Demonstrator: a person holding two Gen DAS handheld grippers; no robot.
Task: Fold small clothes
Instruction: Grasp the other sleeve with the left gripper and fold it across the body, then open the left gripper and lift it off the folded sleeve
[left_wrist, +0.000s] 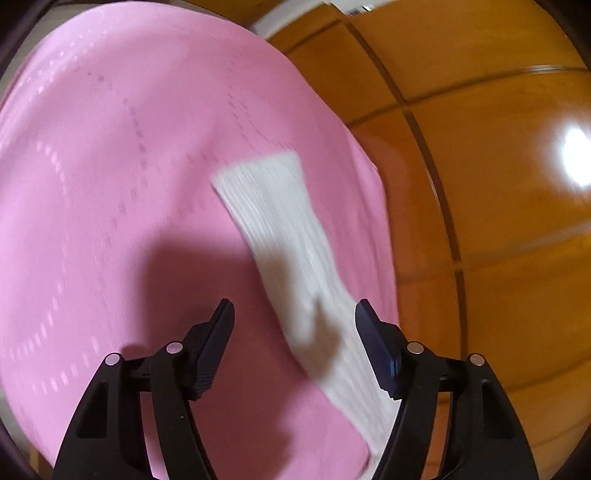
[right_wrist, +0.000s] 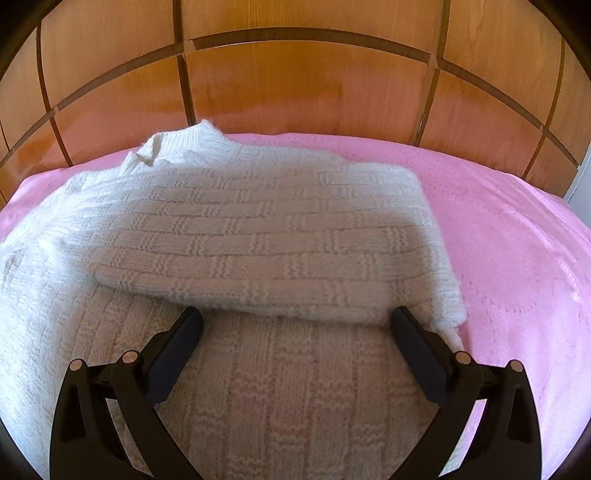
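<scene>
A white knitted garment (right_wrist: 240, 236) lies on a pink bedspread (right_wrist: 517, 258), with one part folded over the rest. My right gripper (right_wrist: 295, 314) is open and empty, its fingers just above the garment at the edge of the folded flap. In the left wrist view a long white ribbed sleeve (left_wrist: 280, 236), blurred by motion, stretches across the pink bedspread (left_wrist: 110, 184). My left gripper (left_wrist: 293, 306) is open, with the sleeve passing between its fingers close to the right finger (left_wrist: 373, 332). I cannot tell whether it touches.
A wooden panelled headboard (right_wrist: 295, 81) stands behind the bed. In the left wrist view, glossy wooden panels (left_wrist: 480, 184) with a bright light reflection lie to the right of the bedspread edge.
</scene>
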